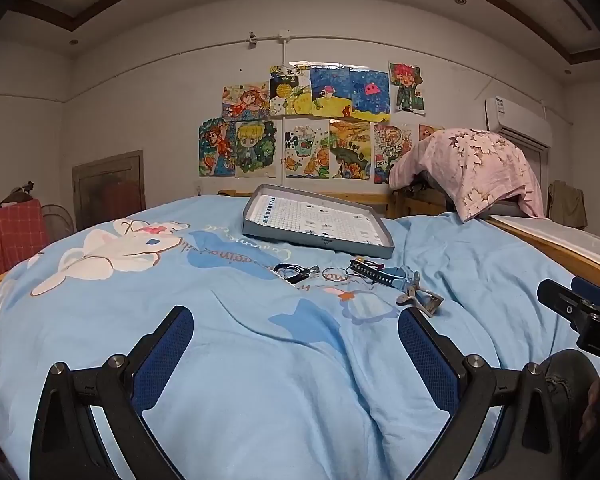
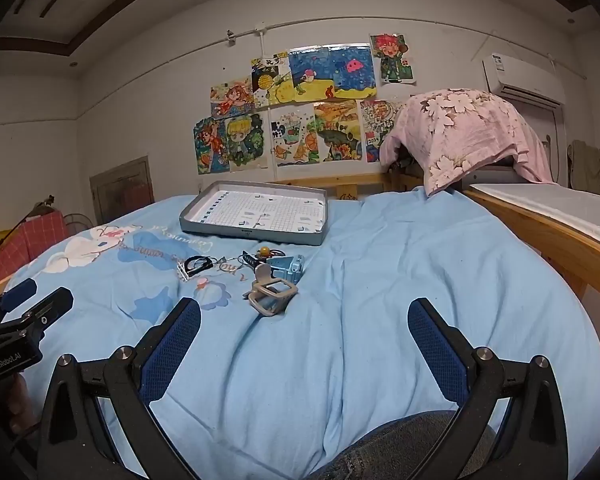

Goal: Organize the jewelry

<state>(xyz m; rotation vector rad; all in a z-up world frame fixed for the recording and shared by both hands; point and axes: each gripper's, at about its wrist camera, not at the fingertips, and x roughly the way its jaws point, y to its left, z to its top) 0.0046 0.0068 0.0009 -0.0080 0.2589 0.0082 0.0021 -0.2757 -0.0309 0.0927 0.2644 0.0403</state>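
A shallow grey tray (image 1: 316,242) (image 2: 252,233) with a white gridded liner lies on the light blue bedspread. In front of it lies a cluster of jewelry: a black bracelet (image 1: 290,271) (image 2: 196,265), a thin ring (image 1: 334,273), a blue watch (image 1: 384,274) (image 2: 286,267), and a beige clip (image 1: 419,298) (image 2: 270,294). My left gripper (image 1: 296,332) is open and empty, short of the cluster. My right gripper (image 2: 306,324) is open and empty, just right of the clip.
A wooden bed rail (image 2: 548,236) runs along the right. A pink floral cloth (image 1: 472,168) covers something at the far right. A red checked cloth (image 1: 8,236) hangs at the left. Each gripper shows at the edge of the other's view.
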